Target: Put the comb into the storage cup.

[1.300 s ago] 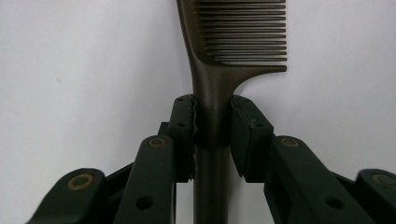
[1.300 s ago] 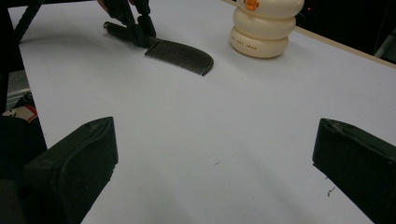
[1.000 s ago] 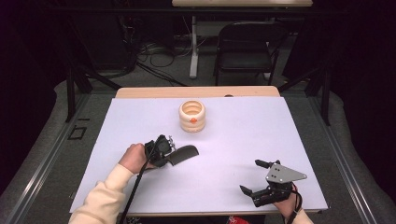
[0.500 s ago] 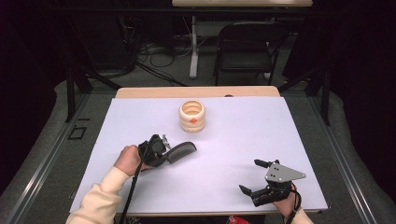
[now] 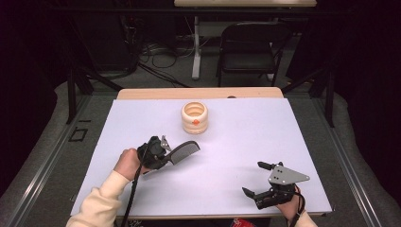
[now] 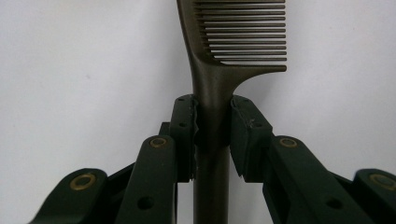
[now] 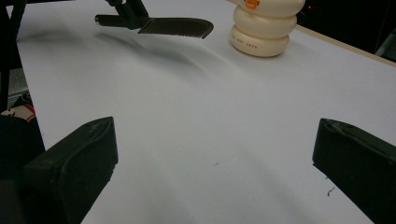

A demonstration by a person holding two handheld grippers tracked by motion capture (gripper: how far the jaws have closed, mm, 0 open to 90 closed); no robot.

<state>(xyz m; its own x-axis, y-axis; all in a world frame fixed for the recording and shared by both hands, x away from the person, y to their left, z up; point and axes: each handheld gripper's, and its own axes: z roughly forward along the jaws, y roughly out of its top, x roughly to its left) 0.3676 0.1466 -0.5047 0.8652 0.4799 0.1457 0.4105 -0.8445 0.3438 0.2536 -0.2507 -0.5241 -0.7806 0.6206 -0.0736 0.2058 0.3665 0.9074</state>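
Lifted slightly toward the cream holder (image 5: pixel 194 117), the left gripper (image 5: pixel 166 152) clenched a dark comb (image 5: pixel 184 152); the right gripper (image 5: pixel 257 179) rested wide open.

High view above the desk (image 5: pixel 283 142) looking forward and down, right claw camera low – facing across, both catching the comb (image 5: pixel 184 152), left claw camera close on it

A desk (image 5: pixel 227 142) covered by a white sheet is seen, with a strip of bare wood left showing along its far edge. A cream ribbed holder (image 5: pixel 194 117) with an orange mark is stood directly on the sheet, beyond the left claw (image 5: pixel 165 150) and well apart from the right claw (image 5: pixel 253 178).
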